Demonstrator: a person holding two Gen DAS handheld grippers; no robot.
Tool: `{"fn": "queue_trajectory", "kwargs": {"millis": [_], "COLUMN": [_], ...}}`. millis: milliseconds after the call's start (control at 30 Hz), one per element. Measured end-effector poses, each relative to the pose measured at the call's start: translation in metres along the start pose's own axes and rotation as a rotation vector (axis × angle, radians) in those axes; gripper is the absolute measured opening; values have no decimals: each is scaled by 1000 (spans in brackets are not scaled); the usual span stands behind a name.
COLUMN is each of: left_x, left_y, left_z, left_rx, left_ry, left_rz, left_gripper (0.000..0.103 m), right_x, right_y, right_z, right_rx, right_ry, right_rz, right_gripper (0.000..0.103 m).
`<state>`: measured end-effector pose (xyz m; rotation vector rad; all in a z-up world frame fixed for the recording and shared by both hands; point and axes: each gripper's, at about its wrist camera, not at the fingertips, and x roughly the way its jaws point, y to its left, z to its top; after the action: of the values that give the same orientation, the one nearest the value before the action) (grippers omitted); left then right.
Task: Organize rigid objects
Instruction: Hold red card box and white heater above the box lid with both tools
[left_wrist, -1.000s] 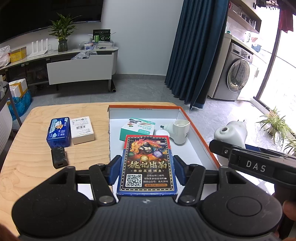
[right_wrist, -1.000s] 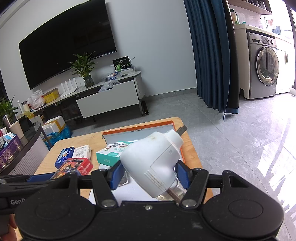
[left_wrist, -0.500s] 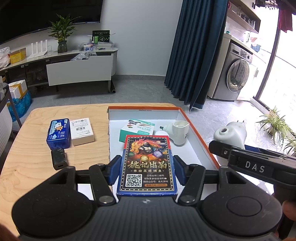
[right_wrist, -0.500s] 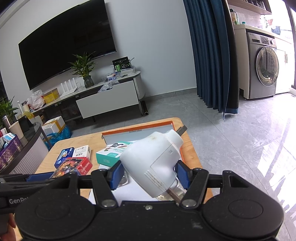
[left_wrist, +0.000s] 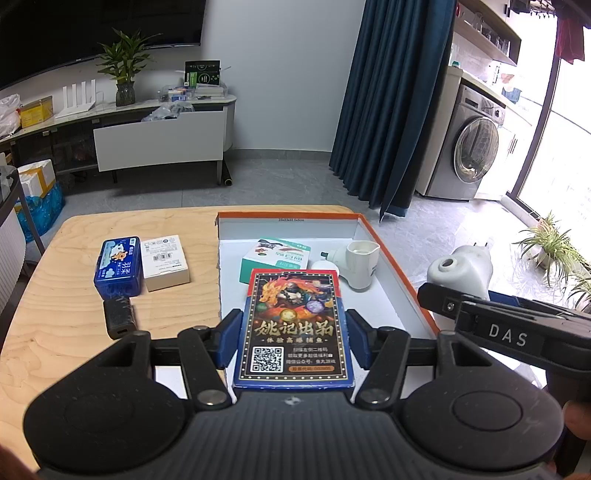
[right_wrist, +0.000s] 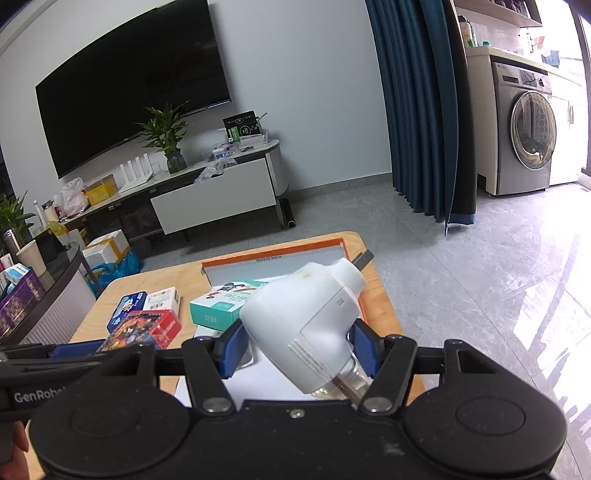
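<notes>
The left gripper (left_wrist: 293, 341) has its fingers clamped on a card box (left_wrist: 293, 328), held above the open tray (left_wrist: 397, 280) on the bench (left_wrist: 55, 314). The right gripper (right_wrist: 301, 349) grips a white plug-in device (right_wrist: 306, 325) over the tray's right side.

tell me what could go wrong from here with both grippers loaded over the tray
The white plug-in device sits tilted in the right gripper, so it could twist or slip on release. The tray already holds a teal box and another white device; the card box may land on them.
</notes>
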<state>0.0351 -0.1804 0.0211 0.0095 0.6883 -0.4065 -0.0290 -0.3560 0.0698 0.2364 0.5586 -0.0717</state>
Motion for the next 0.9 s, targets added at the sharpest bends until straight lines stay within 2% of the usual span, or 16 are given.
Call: {"fn": "queue_trajectory", "kwargs": {"millis": [900], "left_x": [8], "left_y": [-3], "left_z": [-12], "left_rx": [3], "left_ry": [31], "left_rz": [-7], "left_gripper": [60], "right_x": [12], "right_y": [2], "right_z": [-8], "right_rx": [-6], "right_ry": [34], "right_rz": [-8], "right_gripper": [72]}}
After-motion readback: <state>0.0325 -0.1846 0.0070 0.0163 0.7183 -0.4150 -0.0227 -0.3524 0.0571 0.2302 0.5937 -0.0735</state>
